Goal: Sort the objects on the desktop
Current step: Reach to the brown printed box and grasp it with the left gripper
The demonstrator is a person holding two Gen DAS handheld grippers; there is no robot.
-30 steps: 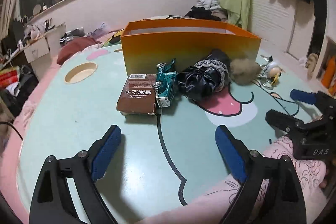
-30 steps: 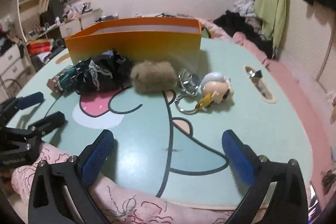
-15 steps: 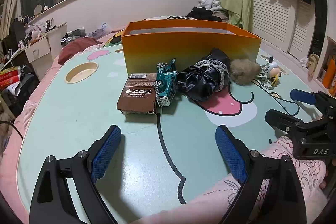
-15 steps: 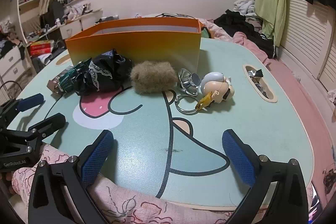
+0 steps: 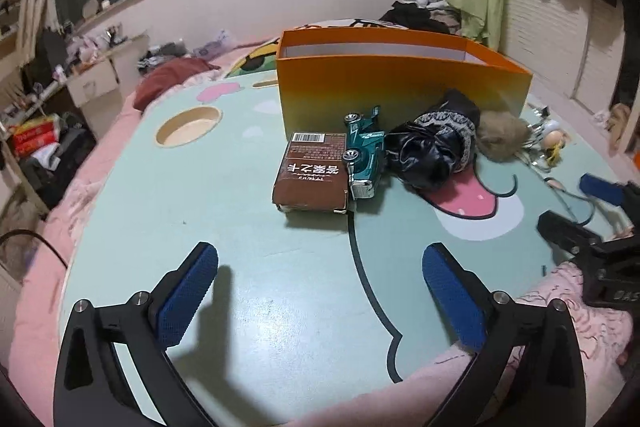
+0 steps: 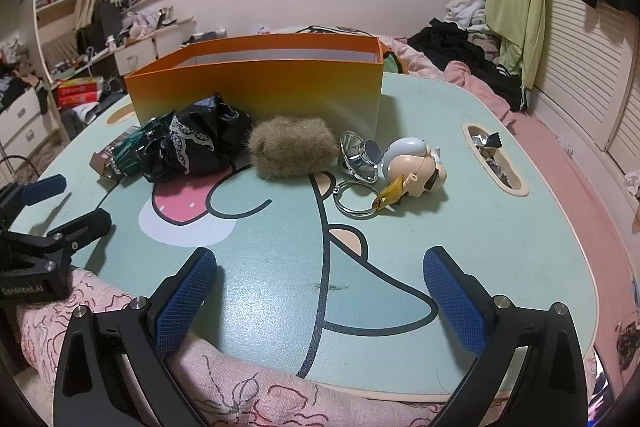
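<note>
An open orange box [image 5: 400, 87] stands at the back of the mint table [image 5: 240, 227]; it also shows in the right wrist view [image 6: 260, 83]. In front of it lie a brown carton [image 5: 312, 175], a green toy car [image 5: 364, 155], a black lace-trimmed bundle [image 5: 436, 147], a brown fur puff [image 6: 292, 149], a silver bell with key ring [image 6: 360, 159] and a doll-head keychain [image 6: 416, 167]. My left gripper [image 5: 320, 287] is open and empty near the front edge, short of the carton. My right gripper [image 6: 320, 287] is open and empty, short of the key ring.
A round cup hole [image 5: 188, 125] is in the table's left side. A slot [image 6: 494, 159] with foil wrappers is on the right. Pink bedding surrounds the table. Each gripper shows at the edge of the other's view.
Both grippers have stayed open and nearly still; the views have only shifted slightly. No object has moved.
</note>
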